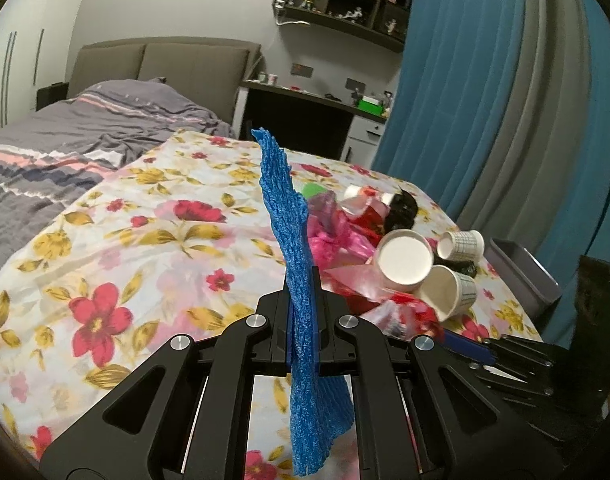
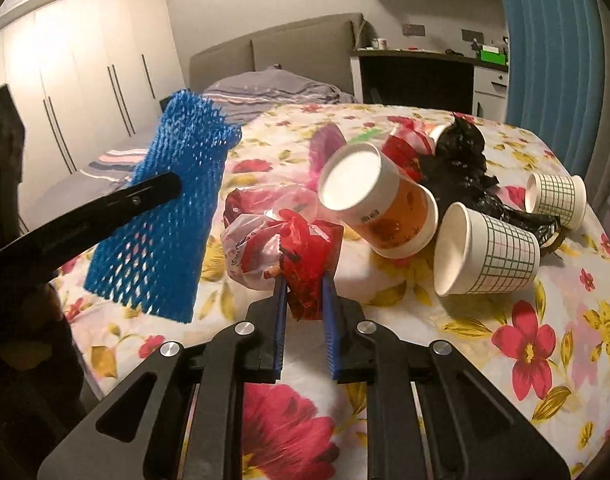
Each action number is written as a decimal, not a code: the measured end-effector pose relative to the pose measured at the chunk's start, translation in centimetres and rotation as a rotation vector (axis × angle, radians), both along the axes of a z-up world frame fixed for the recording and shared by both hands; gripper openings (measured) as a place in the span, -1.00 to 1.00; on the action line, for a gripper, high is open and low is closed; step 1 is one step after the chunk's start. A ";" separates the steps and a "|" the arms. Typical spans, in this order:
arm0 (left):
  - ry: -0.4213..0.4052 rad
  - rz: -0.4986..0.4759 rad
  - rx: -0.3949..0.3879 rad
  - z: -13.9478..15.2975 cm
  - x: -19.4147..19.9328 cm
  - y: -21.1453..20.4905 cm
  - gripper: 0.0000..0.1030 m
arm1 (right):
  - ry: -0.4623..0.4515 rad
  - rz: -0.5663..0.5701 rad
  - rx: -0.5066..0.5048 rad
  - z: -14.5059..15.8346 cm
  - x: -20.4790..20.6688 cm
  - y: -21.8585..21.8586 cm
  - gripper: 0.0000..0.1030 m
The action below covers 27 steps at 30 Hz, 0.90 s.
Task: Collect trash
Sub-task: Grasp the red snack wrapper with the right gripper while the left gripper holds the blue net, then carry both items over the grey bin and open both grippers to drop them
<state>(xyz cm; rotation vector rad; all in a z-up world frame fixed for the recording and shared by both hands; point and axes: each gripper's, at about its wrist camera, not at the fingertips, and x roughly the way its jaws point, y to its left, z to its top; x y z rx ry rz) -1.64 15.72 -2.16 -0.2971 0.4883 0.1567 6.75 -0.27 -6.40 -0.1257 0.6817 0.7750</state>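
My left gripper (image 1: 301,300) is shut on a blue foam net sleeve (image 1: 293,240) and holds it upright above the flowered table; the sleeve also shows in the right wrist view (image 2: 173,208). My right gripper (image 2: 305,280) is shut on a red plastic bag (image 2: 309,256) at the near edge of the trash pile. The pile holds an orange paper cup (image 2: 381,204), two checked paper cups (image 2: 489,252) (image 2: 557,196), a black bag (image 2: 461,160) and pink and red wrappers (image 1: 337,232).
The table wears a flowered cloth (image 2: 525,360). A grey bin (image 1: 525,276) stands at the table's right edge. A bed (image 1: 65,148) lies to the left, a desk (image 1: 317,112) behind, a blue curtain (image 1: 485,100) to the right.
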 end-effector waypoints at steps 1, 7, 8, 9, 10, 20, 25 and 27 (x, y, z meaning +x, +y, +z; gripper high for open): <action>-0.001 0.008 0.000 0.1 -0.2 0.2 -0.89 | -0.003 0.003 0.007 0.2 -0.2 -0.1 -0.66; -0.004 0.040 -0.004 0.4 -0.7 1.1 -0.89 | -0.028 0.014 0.051 1.6 -1.2 -1.1 -0.66; -0.005 0.039 -0.003 0.5 -0.8 1.0 -0.89 | -0.036 0.014 0.057 2.0 -1.4 -1.2 -0.66; -0.008 0.033 0.000 0.6 -0.8 0.8 -0.89 | -0.041 0.014 0.065 2.3 -1.6 -1.4 -0.66; -0.010 0.027 0.004 0.7 -0.8 0.5 -0.89 | -0.049 0.013 0.074 2.7 -1.8 -1.7 -0.66; 0.014 -0.055 0.010 -0.4 0.8 -2.7 -0.89 | -0.102 -0.091 0.097 4.4 -1.6 -5.4 -0.66; 0.008 -0.072 0.030 0.0 1.2 -3.5 -0.89 | -0.122 -0.158 0.100 4.6 -1.2 -7.6 -0.66; 0.000 -0.085 0.040 0.4 1.3 -4.1 -0.89 | -0.129 -0.184 0.103 4.7 -1.1 -8.6 -0.66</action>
